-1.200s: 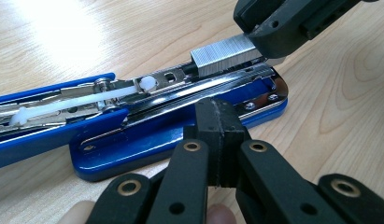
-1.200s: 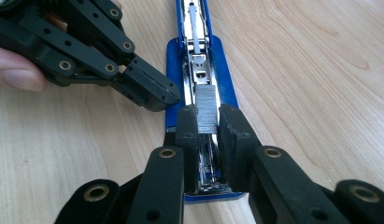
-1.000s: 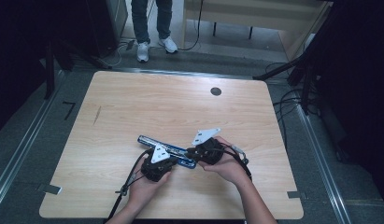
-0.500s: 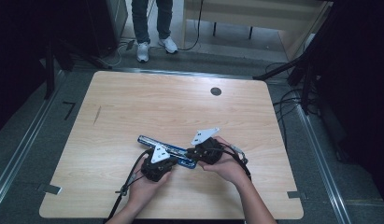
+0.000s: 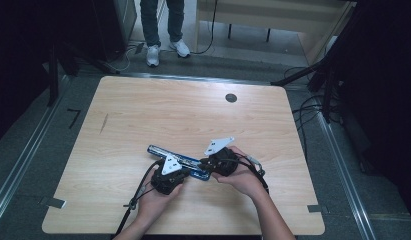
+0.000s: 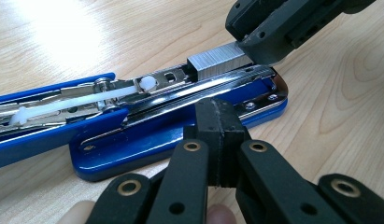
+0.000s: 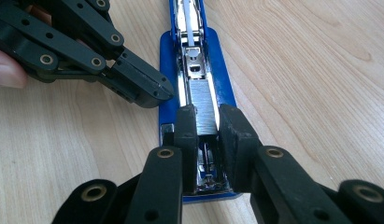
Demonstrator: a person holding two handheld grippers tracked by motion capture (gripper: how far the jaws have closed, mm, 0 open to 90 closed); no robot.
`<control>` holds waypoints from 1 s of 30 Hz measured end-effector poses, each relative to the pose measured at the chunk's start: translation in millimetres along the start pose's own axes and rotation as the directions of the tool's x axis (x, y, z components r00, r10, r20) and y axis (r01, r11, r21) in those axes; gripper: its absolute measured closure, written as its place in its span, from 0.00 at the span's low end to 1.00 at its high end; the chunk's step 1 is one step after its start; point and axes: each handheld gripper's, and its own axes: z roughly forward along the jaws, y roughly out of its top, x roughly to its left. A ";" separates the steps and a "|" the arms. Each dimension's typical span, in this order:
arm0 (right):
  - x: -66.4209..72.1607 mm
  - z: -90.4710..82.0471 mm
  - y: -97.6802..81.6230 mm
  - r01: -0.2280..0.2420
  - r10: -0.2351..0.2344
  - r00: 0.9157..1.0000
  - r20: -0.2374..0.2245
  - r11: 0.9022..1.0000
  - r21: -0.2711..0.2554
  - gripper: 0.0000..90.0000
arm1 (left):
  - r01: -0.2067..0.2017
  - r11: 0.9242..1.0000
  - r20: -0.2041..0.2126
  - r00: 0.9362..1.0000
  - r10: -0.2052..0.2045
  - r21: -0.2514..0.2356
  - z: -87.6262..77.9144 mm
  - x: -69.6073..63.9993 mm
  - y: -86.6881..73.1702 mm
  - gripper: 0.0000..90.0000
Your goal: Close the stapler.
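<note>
**Q:** Fingers first: how do they stand on each gripper?

**A:** On the left gripper [image 6: 221, 140] they are pressed together with nothing between them, tips against the side of the blue stapler [image 6: 147, 135]. On the right gripper [image 7: 209, 140] they pinch a silver strip of staples [image 7: 202, 109] seated in the stapler's open metal channel.

**Q:** Where is the stapler?

**A:** Flat on the wooden table [image 5: 158, 115], near the front edge and about midway across, opened out, its arm swung back in line with the base. In the high view it lies between the two hands, the left gripper [image 5: 169, 179] at its near side, the right gripper [image 5: 213, 164] at its right end.
</note>
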 end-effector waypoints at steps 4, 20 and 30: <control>0.2 0.1 0.1 -0.006 0.006 1.000 -0.001 1.000 0.002 0.85 | 0.000 1.000 -0.001 1.000 0.000 0.000 0.0 -0.1 0.0 1.00; 5.3 8.0 8.9 -0.095 0.095 0.995 0.001 0.993 -0.076 1.00 | 0.007 1.000 0.001 1.000 -0.007 -0.002 -0.2 0.5 -0.1 1.00; 9.2 27.1 19.9 -0.093 0.096 0.994 0.042 0.993 -0.074 1.00 | 0.009 1.000 0.003 1.000 -0.009 0.000 -0.4 1.3 0.0 1.00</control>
